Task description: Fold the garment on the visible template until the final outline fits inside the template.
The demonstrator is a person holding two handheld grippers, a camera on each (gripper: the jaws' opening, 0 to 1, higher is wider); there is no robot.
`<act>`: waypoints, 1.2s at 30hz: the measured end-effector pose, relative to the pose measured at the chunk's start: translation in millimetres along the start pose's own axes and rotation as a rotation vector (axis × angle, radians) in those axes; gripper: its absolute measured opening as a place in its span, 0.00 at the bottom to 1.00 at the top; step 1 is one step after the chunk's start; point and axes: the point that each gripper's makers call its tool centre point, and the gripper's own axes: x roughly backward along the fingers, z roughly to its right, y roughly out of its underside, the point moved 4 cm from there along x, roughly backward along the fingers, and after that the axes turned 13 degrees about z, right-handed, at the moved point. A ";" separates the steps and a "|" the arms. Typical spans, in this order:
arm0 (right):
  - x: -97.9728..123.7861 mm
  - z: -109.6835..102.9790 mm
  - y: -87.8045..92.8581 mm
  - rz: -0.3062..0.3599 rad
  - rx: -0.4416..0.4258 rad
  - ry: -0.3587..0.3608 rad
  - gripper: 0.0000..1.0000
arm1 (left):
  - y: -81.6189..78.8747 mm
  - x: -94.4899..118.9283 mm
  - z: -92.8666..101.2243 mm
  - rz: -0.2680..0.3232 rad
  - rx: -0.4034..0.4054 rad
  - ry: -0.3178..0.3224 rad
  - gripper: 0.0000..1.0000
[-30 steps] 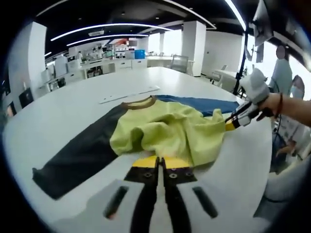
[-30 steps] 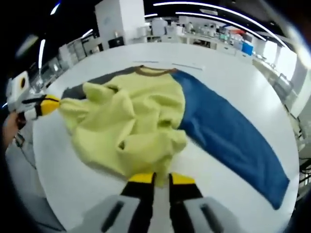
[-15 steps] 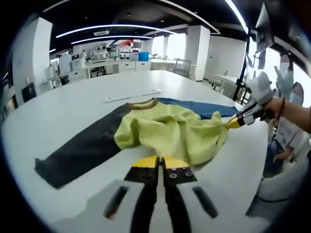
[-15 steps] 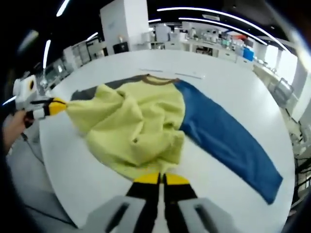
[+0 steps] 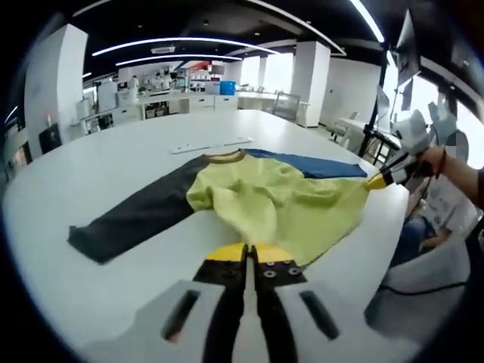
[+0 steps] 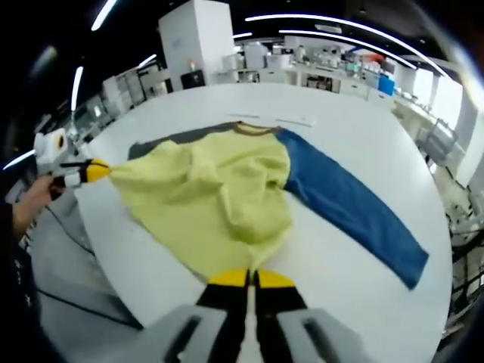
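The shirt (image 5: pixel 265 200) lies on the white worktop (image 5: pixel 113 159), its yellow body stretched out between the two tongs, with the dark sleeve (image 5: pixel 136 219) and the blue sleeve (image 6: pixel 348 208) spread flat to either side. The left tongs (image 5: pixel 249 253) are clamped together on one corner of the yellow hem near the worktop's edge. The right tongs (image 6: pixel 249 278) are likewise clamped on the other hem corner.
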 end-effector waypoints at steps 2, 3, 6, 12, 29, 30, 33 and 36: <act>4.4 -4.0 2.4 -0.001 -0.003 -0.007 0.00 | 1.7 7.8 0.6 -0.006 -0.002 -0.002 0.00; 6.4 -6.6 4.0 -0.002 -0.006 -0.014 0.00 | 2.8 10.3 1.0 -0.008 -0.002 -0.002 0.00; 10.0 -12.3 8.1 -0.005 -0.013 -0.022 0.00 | 8.8 19.4 3.7 -0.026 -0.003 -0.007 0.00; 15.5 -17.3 23.8 -0.021 -0.053 -0.015 0.00 | 22.0 34.5 2.9 -0.077 0.015 -0.028 0.00; 19.4 -22.7 81.2 -0.093 -0.153 0.054 0.00 | 73.7 62.6 -4.3 -0.280 -0.091 -0.098 0.00; 17.9 -20.9 83.5 -0.091 -0.175 0.057 0.00 | 76.2 62.1 -5.4 -0.284 -0.086 -0.092 0.00; 19.3 -21.3 85.7 -0.080 -0.192 0.061 0.00 | 82.9 64.1 -7.9 -0.311 -0.034 -0.097 0.00; 18.9 -17.8 89.9 -0.084 -0.200 0.072 0.00 | 88.1 64.8 -6.0 -0.331 -0.028 -0.097 0.00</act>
